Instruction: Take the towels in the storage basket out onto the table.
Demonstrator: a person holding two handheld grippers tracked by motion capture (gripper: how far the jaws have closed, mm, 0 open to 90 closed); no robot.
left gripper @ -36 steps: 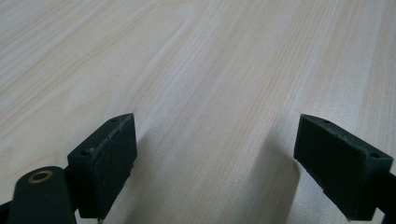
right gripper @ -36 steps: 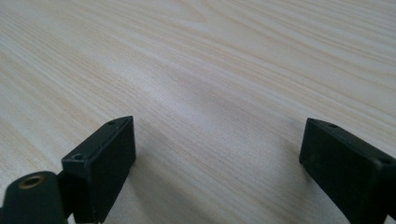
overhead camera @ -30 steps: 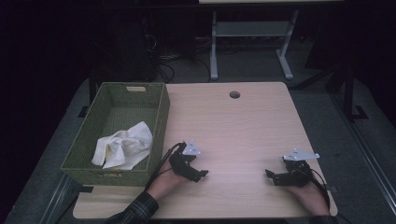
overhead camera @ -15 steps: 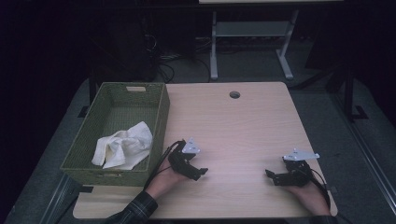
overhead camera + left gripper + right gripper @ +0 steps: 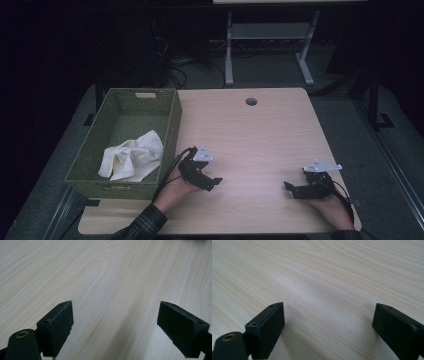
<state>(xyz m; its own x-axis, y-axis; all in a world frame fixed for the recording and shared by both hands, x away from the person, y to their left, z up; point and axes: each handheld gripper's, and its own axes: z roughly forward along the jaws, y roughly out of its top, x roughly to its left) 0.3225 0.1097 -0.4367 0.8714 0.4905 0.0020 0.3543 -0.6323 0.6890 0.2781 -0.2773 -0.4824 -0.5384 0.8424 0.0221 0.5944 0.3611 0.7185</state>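
Observation:
On the pale wooden table [image 5: 260, 135], my left gripper [image 5: 214, 183] rests low near the front, just right of the green basket [image 5: 172, 130], pointing right. In the left gripper view its jaws stand wide apart, and my left gripper [image 5: 116, 322] has bare wood between its fingers. My right gripper [image 5: 290, 188] lies near the front right corner, pointing left. My right gripper [image 5: 329, 327] is open too, with bare table grain between its pads. A crumpled white cloth [image 5: 132, 157] lies inside the basket, apart from both grippers.
A round cable hole [image 5: 251, 101] sits near the table's far edge. Beyond the table stands a white metal frame [image 5: 265, 40] on the dark floor. The table's front edge runs close below both hands.
The left hand has shifted slightly toward the front edge of the table. The right hand has kept still. Both pairs of jaws look unchanged.

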